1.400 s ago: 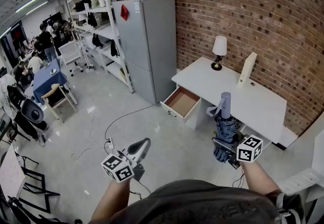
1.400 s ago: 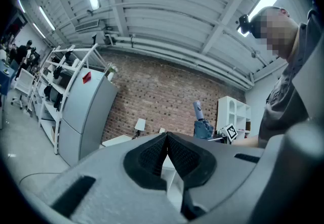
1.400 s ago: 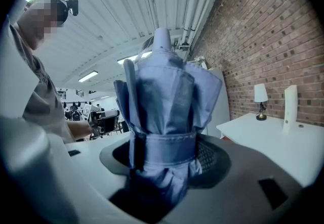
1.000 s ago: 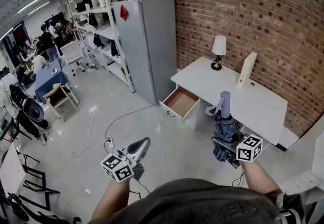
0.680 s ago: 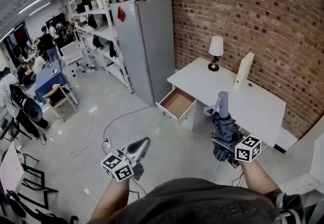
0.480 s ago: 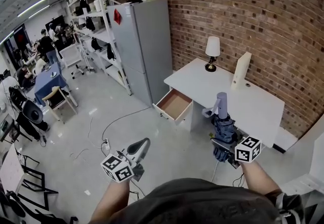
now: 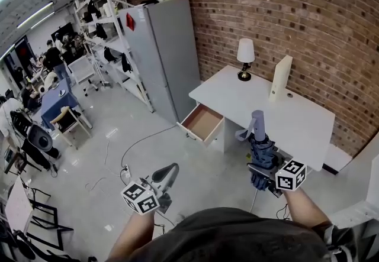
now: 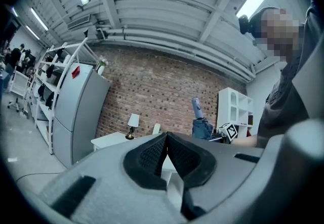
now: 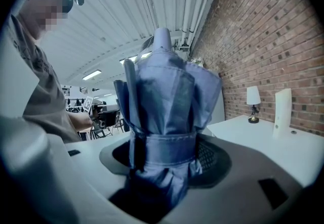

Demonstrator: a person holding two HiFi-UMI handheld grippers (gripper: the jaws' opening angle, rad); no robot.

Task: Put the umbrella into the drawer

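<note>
The right gripper (image 9: 164, 160) is closed on the umbrella (image 9: 167, 96). The folded blue umbrella is pinched low down, just under its strap, between the two dark pads. It is held upright, with its top pointing up.

In the head view the right gripper (image 7: 262, 171) is seen at the lower right. The umbrella (image 7: 260, 139) is held up in the air in front of the white desk (image 7: 296, 119). It has not been put in the drawer yet.

The left gripper (image 8: 166, 139) is pressed together, pad against pad, and nothing is held between the pads. In the head view the left gripper (image 7: 167, 173) is seen at the lower middle, above the grey floor (image 7: 195, 166). It is kept well apart from the right gripper.

The drawer (image 7: 204, 120) is pulled open at the left end of the desk, and its brown bottom can be seen. The umbrella is held to the right of the drawer in the picture, closer to the person and not touching it.

A small lamp (image 7: 244, 57) with a white shade is stood on the desk near the brick wall (image 7: 308, 12). A tall white board (image 7: 280, 77) is stood up beside it. A big grey fridge (image 7: 166, 48) is placed near the desk, on its left. White shelves (image 7: 109, 36) are set past the fridge. A thin cable (image 7: 139, 142) is laid across the floor. People (image 7: 50, 57) can be seen far off at the left.
</note>
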